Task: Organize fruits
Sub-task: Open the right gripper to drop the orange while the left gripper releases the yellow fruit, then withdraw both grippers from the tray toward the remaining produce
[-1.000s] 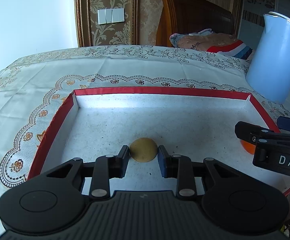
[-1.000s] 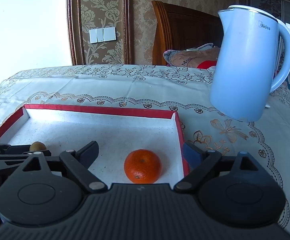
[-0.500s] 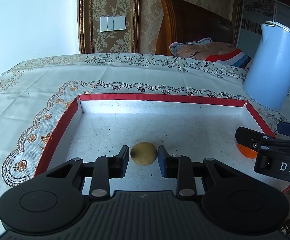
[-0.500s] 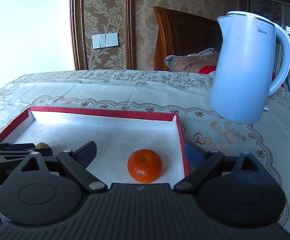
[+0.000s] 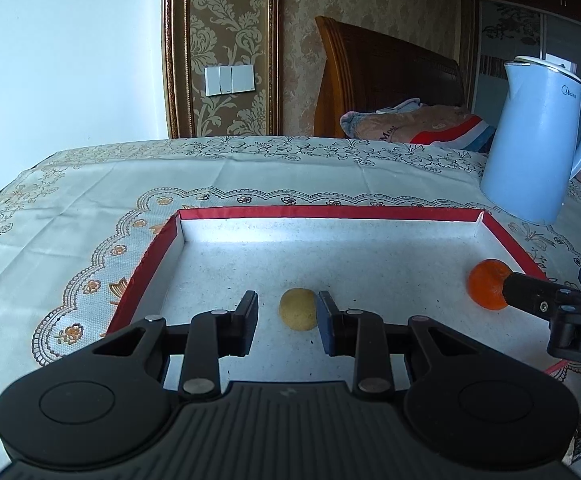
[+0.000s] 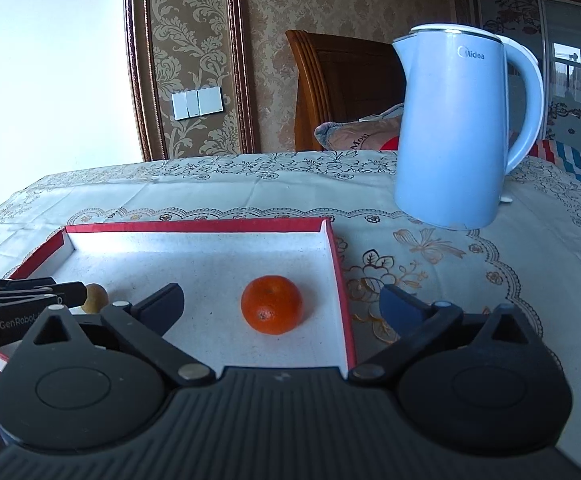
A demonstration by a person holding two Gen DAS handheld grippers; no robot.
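Left wrist view: the left gripper [image 5: 287, 298] hovers low over the red-rimmed tray [image 5: 330, 213] on a patterned tablecloth [image 5: 250, 176], its jaws drawn close but not clenched. A small brown fruit [image 5: 298, 310] lies on the tray's white floor at the fingertips, against or just beside the right-hand pad, with a sliver of floor showing between it and the left-hand pad. At the right edge of the frame, an orange [image 5: 484, 284] sits near the tray's right wall, partly hidden by a black finger of the right gripper [image 5: 554, 282]. A pale blue kettle [image 5: 538, 148] stands beyond the tray in the upper right. Right wrist view: the right tool is released, its jaws having just been opening to a wide spread, and the orange rests on the tray floor between them in mid-frame, touching neither pad. At the left edge the left tool reaches in, the brown fruit peeking out beside its tip.
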